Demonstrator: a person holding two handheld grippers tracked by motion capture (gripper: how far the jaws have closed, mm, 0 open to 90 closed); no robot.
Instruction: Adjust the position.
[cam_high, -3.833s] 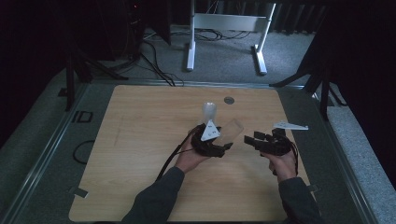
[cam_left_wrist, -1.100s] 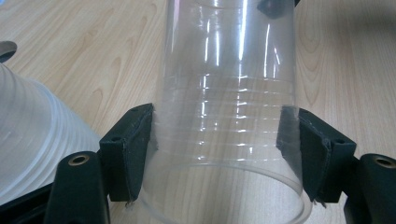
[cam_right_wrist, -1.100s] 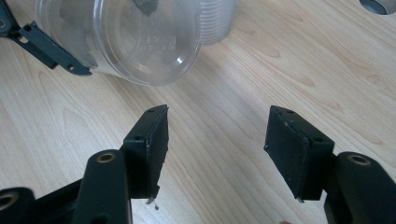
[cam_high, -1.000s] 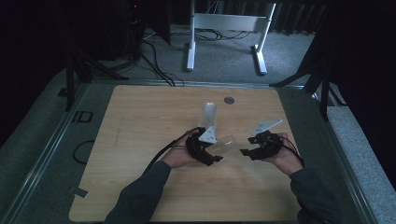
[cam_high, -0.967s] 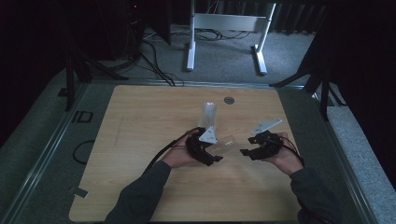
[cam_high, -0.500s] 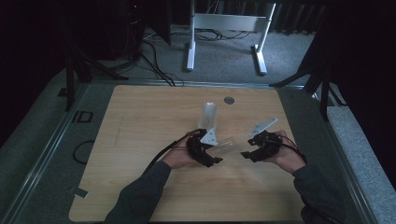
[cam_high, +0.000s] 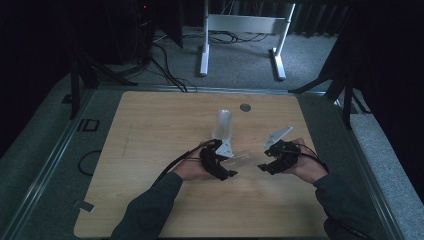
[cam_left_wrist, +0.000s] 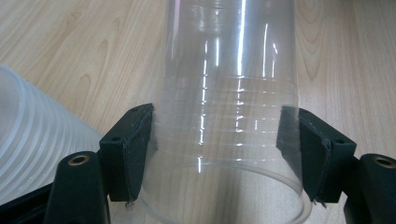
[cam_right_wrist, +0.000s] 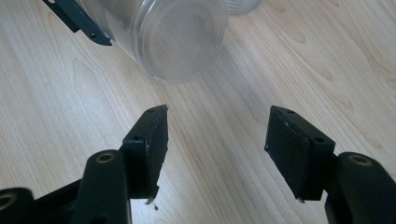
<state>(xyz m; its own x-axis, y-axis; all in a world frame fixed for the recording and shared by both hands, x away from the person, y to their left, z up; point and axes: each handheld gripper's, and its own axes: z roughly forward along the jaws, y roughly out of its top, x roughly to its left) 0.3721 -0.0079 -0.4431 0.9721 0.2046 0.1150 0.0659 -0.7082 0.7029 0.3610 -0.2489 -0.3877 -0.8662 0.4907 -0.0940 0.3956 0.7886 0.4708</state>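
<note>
A wooden counter (cam_high: 150, 150) is seen from above, with a person's two forearms entering from the near edge. The left hand-held gripper (cam_high: 226, 167) is clamped on a clear plastic cup (cam_high: 239, 157), which is held lying on its side just above the counter surface, its base turned toward the right hand-held gripper (cam_high: 264, 162). In the left gripper view the clear plastic cup (cam_left_wrist: 229, 116) is seen lengthwise, and both black pads (cam_left_wrist: 135, 149) are pressed against its opposite walls near the open rim. A ribbed translucent stack of cups (cam_left_wrist: 32, 140) is visible at the left edge of that view; in the high view the stack of cups (cam_high: 223, 125) is seen upright on the counter, just beyond the left hand-held gripper.

The right hand-held gripper is held near the cup's base but apart from it. In the right gripper view its jaws are seen standing moderately apart, with nothing but bare counter (cam_right_wrist: 219, 140) between them, and the round base of the clear plastic cup (cam_right_wrist: 180, 39) lies just ahead of the fingertips. A small dark disc (cam_high: 245, 107) is set in the counter near its far edge. A white metal stand (cam_high: 240, 35) is seen on the grey floor beyond the counter.
</note>
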